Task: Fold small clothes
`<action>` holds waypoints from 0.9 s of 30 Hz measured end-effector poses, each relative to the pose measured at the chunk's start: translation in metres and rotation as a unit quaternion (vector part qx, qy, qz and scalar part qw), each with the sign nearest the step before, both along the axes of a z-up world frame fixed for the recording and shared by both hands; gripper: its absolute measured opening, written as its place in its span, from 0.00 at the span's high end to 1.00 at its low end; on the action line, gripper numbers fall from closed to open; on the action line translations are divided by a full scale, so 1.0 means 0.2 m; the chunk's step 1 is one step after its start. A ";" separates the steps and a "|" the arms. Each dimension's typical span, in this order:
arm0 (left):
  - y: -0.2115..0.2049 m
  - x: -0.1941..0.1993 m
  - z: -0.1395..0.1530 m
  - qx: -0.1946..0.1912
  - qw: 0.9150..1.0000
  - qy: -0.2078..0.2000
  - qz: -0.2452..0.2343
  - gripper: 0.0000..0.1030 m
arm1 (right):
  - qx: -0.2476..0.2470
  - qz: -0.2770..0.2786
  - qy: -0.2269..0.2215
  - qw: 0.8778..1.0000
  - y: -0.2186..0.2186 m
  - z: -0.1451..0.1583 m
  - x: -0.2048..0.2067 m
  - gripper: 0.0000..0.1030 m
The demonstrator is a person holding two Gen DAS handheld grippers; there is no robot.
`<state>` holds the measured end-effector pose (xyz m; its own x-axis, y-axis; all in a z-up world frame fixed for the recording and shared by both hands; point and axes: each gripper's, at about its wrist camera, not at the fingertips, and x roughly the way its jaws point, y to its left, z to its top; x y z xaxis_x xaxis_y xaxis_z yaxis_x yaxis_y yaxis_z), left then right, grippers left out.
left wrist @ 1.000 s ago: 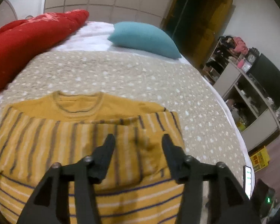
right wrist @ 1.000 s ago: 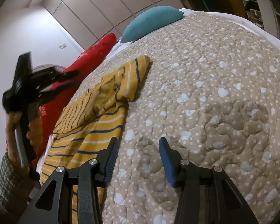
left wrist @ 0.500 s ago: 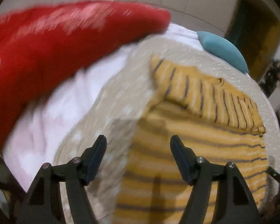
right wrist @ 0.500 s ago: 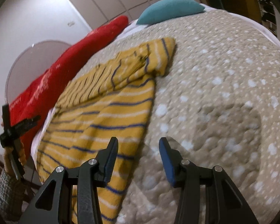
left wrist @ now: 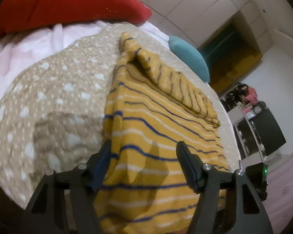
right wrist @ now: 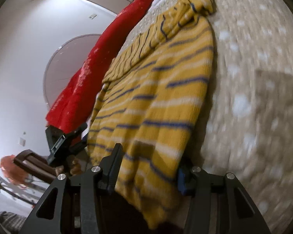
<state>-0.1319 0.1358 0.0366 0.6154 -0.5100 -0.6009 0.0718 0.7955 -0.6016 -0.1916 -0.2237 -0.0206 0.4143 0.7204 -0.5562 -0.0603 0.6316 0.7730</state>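
A beige dotted quilt (left wrist: 54, 89) covers the bed, with a red pillow (left wrist: 64, 5) and a teal pillow (left wrist: 189, 58) at its far end. The yellow striped sweater (left wrist: 156, 136) lies flat on the quilt, sleeves folded across its top, hem hanging over the near edge. Both the left gripper (left wrist: 142, 167) and the right gripper (right wrist: 148, 171) are spread wide, straddling the hem's two corners without gripping.

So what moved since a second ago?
Both grippers dropped to the near hem of the sweater. The left gripper swung from over its middle to the left bottom corner. The right gripper slid off the blanket to the right corner; both are open, straddling the hem. Nothing was grabbed. The sweater stayed put, sleeves folded in.
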 end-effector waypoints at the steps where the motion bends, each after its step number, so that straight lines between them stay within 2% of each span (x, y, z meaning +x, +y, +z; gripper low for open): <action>1: 0.00 -0.03 0.01 0.001 1.000 -0.002 0.001 0.36 | 0.005 0.004 0.002 1.000 0.01 -0.01 -0.03 0.48; 6: -0.02 -0.16 0.02 0.011 1.000 -0.007 0.006 0.34 | 0.006 0.022 0.005 1.000 0.09 -0.03 -0.09 0.49; 9: 0.00 -0.24 0.00 -0.009 1.000 0.000 0.005 0.24 | -0.012 0.035 -0.004 0.999 0.15 -0.02 -0.12 0.49; 11: 0.02 -0.27 -0.02 0.015 1.000 0.010 0.019 0.24 | -0.010 0.038 -0.003 0.999 0.16 -0.03 -0.11 0.49; 14: 0.05 -0.32 -0.01 0.030 0.998 0.007 0.047 0.24 | 0.000 0.042 0.001 0.999 0.17 -0.04 -0.12 0.49; 17: 0.05 -0.31 -0.01 0.072 0.995 0.005 0.076 0.18 | -0.002 0.055 0.005 0.998 0.19 -0.06 -0.15 0.49; 19: 0.04 -0.27 -0.06 0.087 0.993 0.018 0.081 0.17 | -0.020 0.059 0.002 0.998 0.22 -0.07 -0.15 0.50; 21: 0.01 -0.24 -0.09 0.104 0.991 0.031 0.084 0.19 | -0.050 0.056 0.000 0.997 0.26 -0.07 -0.15 0.57; 22: -0.01 -0.23 -0.09 0.117 0.989 0.037 0.085 0.25 | -0.066 0.053 0.003 0.996 0.27 -0.07 -0.15 0.74; 23: -0.03 -0.23 -0.08 0.139 0.985 0.044 0.089 0.45 | -0.065 0.054 0.006 0.996 0.26 -0.06 -0.15 0.87; 24: -0.03 -0.23 -0.06 0.142 0.985 0.048 0.086 0.67 | -0.056 0.052 0.008 0.997 0.25 -0.06 -0.16 0.89; 25: -0.01 -0.25 -0.04 0.126 0.987 0.052 0.081 0.80 | -0.046 0.050 0.007 0.998 0.24 -0.04 -0.16 0.91; 26: 0.01 -0.27 -0.02 0.099 0.991 0.057 0.071 0.88 | -0.035 0.046 0.003 0.998 0.21 -0.01 -0.16 0.92; 27: 0.01 -0.29 0.01 0.080 0.993 0.057 0.066 0.88 | -0.026 0.043 -0.002 0.999 0.19 0.02 -0.17 0.92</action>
